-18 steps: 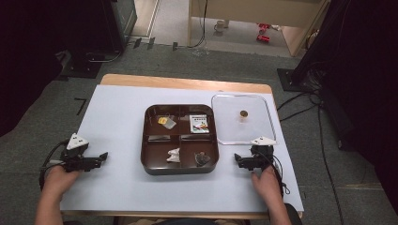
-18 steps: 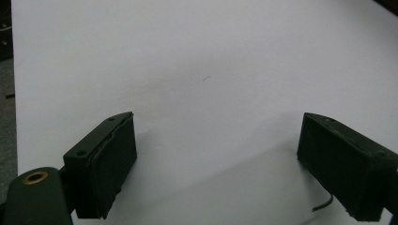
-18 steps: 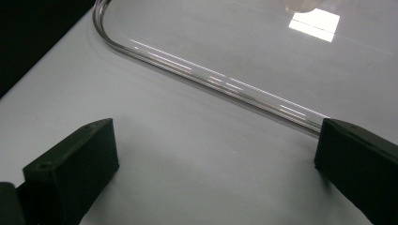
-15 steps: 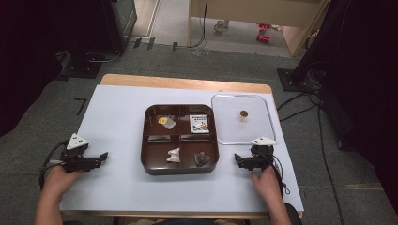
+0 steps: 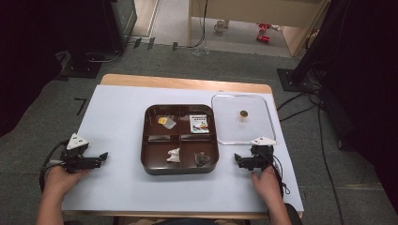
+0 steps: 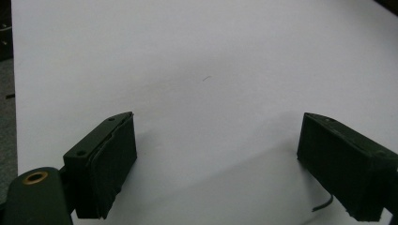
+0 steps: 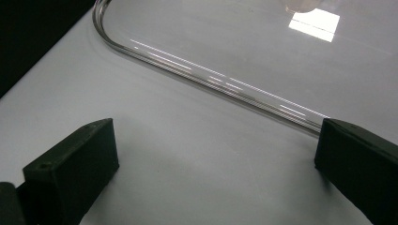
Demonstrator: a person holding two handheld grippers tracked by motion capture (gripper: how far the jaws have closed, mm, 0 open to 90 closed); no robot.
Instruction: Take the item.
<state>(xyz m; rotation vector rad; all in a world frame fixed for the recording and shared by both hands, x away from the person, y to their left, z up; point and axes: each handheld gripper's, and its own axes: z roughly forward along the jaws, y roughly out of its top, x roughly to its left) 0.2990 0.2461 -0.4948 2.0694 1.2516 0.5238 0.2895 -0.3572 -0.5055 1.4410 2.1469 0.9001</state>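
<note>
Near the desk's right edge: clear square plastic lid [image 5: 230, 126] with brown knob, flat, just beyond right gripper [image 5: 238, 161], jaws spread, empty. Left gripper [image 5: 102, 157] near left edge, spread too. Nothing has shifted; work likely unstarted. Dark brown four-compartment tray [image 5: 180, 169] mid-desk, uncovered: far compartments hold yellow-tagged packet [image 5: 165, 121] and printed sachet [image 5: 199, 123]; near ones, white crumpled piece [image 5: 173, 155] and dark wrapped piece [image 5: 202, 158].

Glossy clear plastic lid [image 5: 241, 123]; glossy brown tray [image 5: 146, 164].
</note>
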